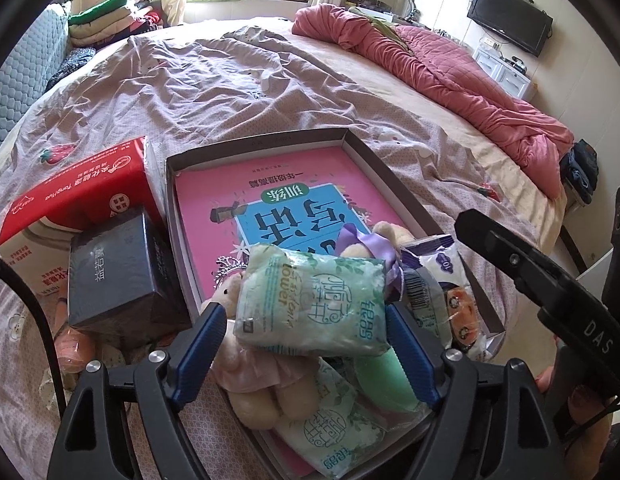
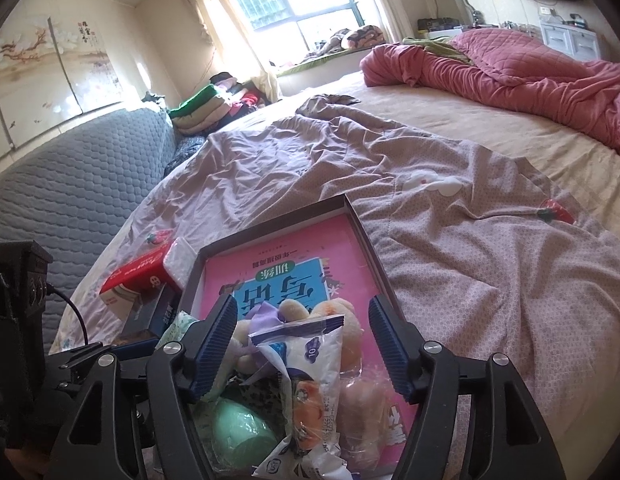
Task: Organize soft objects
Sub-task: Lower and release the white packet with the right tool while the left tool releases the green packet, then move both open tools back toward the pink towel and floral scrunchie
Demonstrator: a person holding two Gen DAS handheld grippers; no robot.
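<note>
A shallow brown box [image 1: 349,140] lies on the bed with a pink book [image 1: 214,192] flat inside. Piled at its near end are a plush bear in a pink dress [image 1: 246,368], a plush with a purple ribbon [image 1: 369,240], a green foam piece [image 1: 381,376] and a second tissue pack [image 1: 333,432]. My left gripper [image 1: 304,312] is open around a green tissue pack [image 1: 310,304] resting on the pile, with a gap at the left pad. My right gripper [image 2: 302,302] is open over a clear plastic bag [image 2: 310,364] with blue and orange print, clear of both pads.
A red tissue box [image 1: 78,188] and a dark blue box [image 1: 118,272] stand left of the brown box. The wrinkled bedsheet [image 1: 238,92] stretches beyond. A red quilt [image 1: 449,64] is bunched at the far right. A grey padded headboard [image 2: 70,184] runs along the left.
</note>
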